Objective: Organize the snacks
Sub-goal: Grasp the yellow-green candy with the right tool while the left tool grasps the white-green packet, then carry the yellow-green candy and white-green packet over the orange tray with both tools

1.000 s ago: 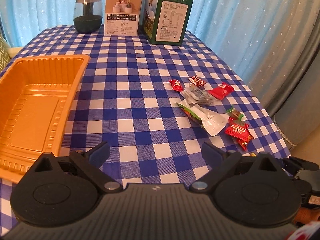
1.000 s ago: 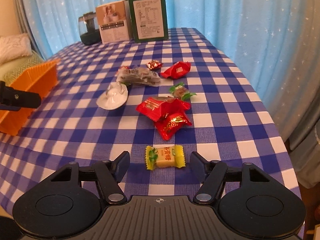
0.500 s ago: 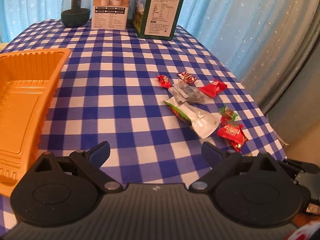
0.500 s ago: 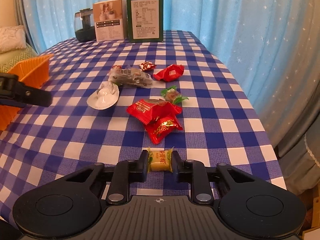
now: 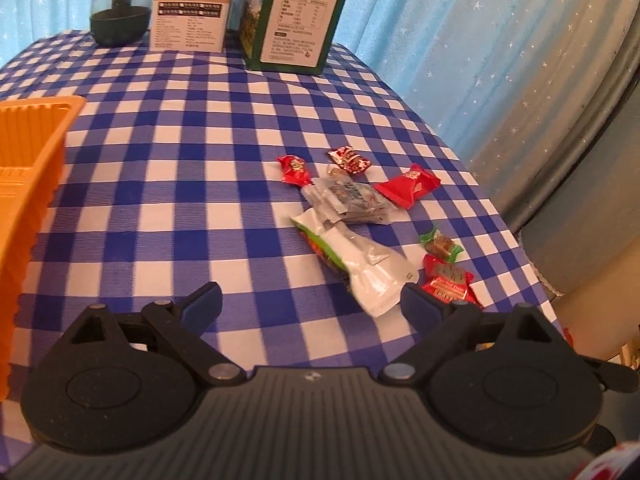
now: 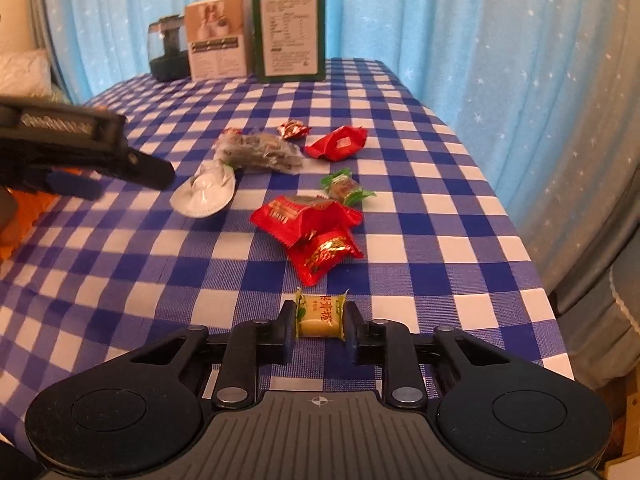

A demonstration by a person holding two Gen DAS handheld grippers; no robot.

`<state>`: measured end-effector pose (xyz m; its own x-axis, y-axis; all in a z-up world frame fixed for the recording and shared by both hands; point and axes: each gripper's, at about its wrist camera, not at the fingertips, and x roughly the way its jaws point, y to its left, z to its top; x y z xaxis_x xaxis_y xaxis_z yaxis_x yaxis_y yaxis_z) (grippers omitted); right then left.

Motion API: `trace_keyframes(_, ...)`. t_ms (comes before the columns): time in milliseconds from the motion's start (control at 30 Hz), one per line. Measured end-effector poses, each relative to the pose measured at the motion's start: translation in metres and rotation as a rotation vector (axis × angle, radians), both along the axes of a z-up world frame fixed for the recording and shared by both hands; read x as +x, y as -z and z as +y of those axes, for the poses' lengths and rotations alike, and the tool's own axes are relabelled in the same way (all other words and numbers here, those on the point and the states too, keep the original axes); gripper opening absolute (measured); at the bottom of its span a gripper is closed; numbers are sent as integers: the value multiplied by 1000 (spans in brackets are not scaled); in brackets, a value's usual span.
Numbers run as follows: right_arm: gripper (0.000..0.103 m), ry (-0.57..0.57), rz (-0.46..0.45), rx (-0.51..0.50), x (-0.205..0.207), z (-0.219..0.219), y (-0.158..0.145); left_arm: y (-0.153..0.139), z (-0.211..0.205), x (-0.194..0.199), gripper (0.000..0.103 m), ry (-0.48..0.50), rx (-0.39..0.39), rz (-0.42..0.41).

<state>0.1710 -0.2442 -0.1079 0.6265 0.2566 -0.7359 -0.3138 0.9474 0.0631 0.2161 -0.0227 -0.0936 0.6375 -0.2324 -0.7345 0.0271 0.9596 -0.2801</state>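
Observation:
My right gripper (image 6: 320,316) is shut on a yellow-green candy (image 6: 319,316), held just above the checked cloth near the table's front edge. Ahead of it lie red packets (image 6: 305,216), a green-wrapped candy (image 6: 345,188), a white pouch (image 6: 205,196), a clear packet (image 6: 260,152) and a red packet (image 6: 338,143). My left gripper (image 5: 310,304) is open and empty above the cloth; the white pouch (image 5: 360,260) lies just ahead, near its right finger. It also shows at the left of the right wrist view (image 6: 80,152). The orange tray (image 5: 28,168) is at the left.
A dark jar (image 5: 120,4), a white box (image 5: 192,4) and a green box (image 5: 296,16) stand at the table's far edge. Blue curtains hang behind. The table's right edge (image 6: 528,264) drops off near the snacks.
My right gripper closed on the yellow-green candy and lifted it slightly. My left gripper moved right, from beside the orange tray toward the snack pile, staying open.

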Motion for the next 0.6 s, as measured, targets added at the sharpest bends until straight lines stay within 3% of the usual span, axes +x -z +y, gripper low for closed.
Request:
trace_keyframes(300,25,56,-6,5,4,-11,-10,19,-7,37,69,-51,-113,26)
trace_keyframes(367,25,59,-5,4,5,-12,-10,23,-9,47,65,-61,-119,42)
trace_keyframes(500,25,59,-1,5,6,-10,-10,26,-10,58,43,-61,-112,55)
trace_keyframes(600,25,59,1,10,6,-9,-10,26,-8,57,39,-48,-110,62)
